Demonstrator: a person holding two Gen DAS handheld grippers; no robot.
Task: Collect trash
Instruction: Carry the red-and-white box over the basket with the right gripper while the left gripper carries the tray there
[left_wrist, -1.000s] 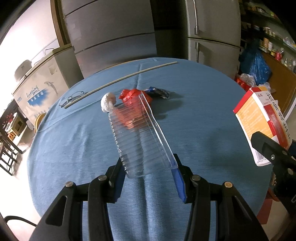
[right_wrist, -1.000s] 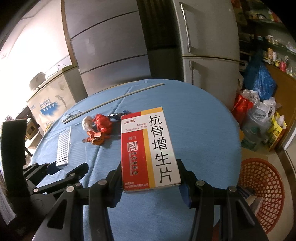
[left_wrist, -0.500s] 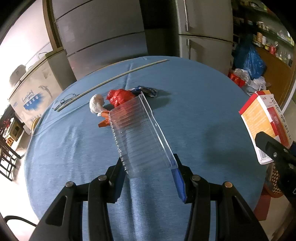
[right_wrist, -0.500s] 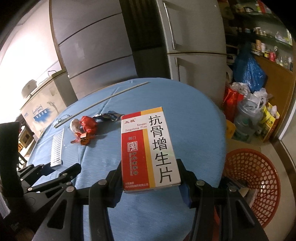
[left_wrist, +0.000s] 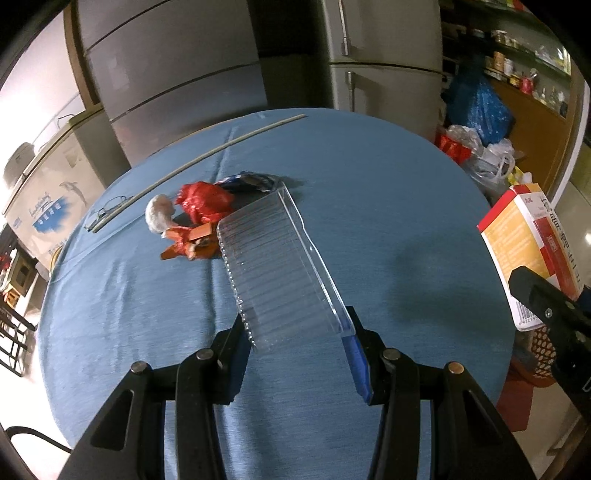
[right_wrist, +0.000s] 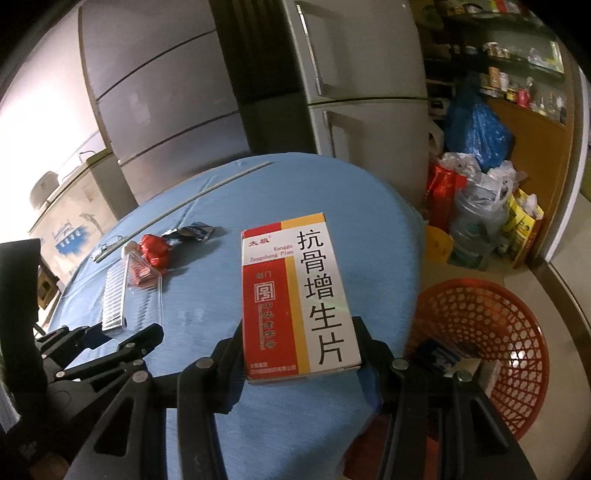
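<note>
Nearest us, our left gripper (left_wrist: 299, 339) has its jaws clamped on a clear ribbed tray (left_wrist: 275, 273), and our right gripper (right_wrist: 301, 354) has its jaws clamped on a medicine box (right_wrist: 299, 295), both above the blue bench (left_wrist: 369, 206). Beyond lie red wrappers (left_wrist: 203, 201); the orange basket (right_wrist: 480, 332) stands on the floor at right.

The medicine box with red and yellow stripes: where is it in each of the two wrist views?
Left wrist view: medicine box at the right edge, held in the right gripper.
Right wrist view: medicine box in the centre, clamped between the right gripper's fingers.
Shared landmark: red crumpled wrapper on the blue table.
</note>
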